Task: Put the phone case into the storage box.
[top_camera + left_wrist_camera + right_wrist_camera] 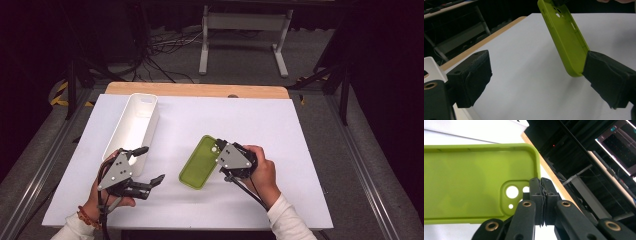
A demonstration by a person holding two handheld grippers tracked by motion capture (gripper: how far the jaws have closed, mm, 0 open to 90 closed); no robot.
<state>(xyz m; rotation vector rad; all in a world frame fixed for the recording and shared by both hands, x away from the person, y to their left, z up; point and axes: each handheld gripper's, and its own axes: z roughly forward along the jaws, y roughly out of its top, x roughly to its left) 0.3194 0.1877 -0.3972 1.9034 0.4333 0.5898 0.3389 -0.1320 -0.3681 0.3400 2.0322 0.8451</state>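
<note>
A lime-green phone case (197, 162) lies tilted over the white table cover (240, 120), hollow side up. My right gripper (219, 147) is shut on its rim at the camera-cutout end, which is raised. The right gripper view shows the case (469, 182) close up, with the right gripper (540, 182) pinching the rim beside the round holes. My left gripper (152, 163) stands open just left of the case's near end, apart from it. In the left gripper view, the case (564, 37) slants down beside the right pad (606, 77) of the open left gripper (537, 75).
A long white bin (132, 127) stands at the left of the table, just beyond my left gripper. A bare wooden strip (200, 90) runs along the table's far edge. A white stand and cables are on the floor behind.
</note>
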